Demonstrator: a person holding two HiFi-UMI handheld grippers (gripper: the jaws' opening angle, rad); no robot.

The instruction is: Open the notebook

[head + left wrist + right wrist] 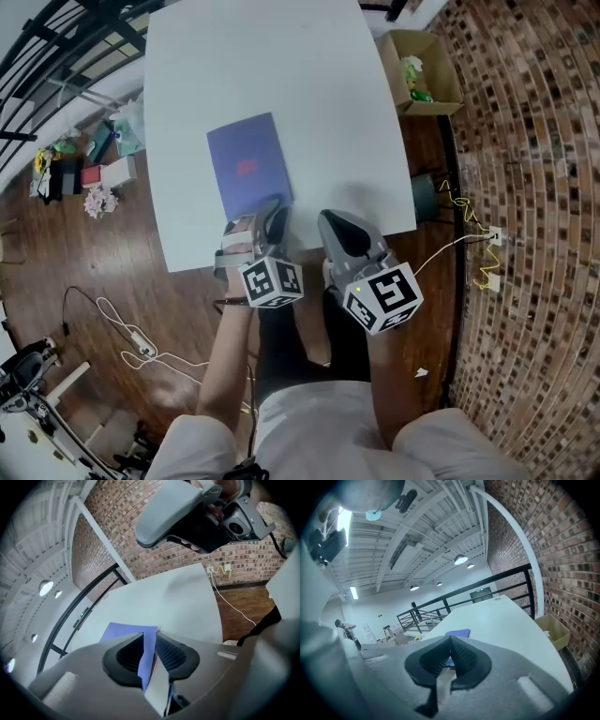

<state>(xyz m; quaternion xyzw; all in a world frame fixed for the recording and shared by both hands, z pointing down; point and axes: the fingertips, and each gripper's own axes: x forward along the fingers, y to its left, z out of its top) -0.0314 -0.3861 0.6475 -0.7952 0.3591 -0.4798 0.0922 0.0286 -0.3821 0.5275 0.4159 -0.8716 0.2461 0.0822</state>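
Notebook (249, 169) lies flat by the near edge of the bench (309, 84), its cover corner clamped in the left gripper (149, 637) jaws; raise that cover alone in a smooth arc, keeping the right gripper (449, 641), jaws closed empty, clear.

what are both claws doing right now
left claw: closed on the near edge of the notebook cover.
right claw: closed, holding nothing.

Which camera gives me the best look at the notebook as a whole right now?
The head view: the whole purple notebook lies on the white table, the left tongs at its near corner. The left gripper view shows only a cover edge pinched between the jaws; the right gripper view, only a small far patch.
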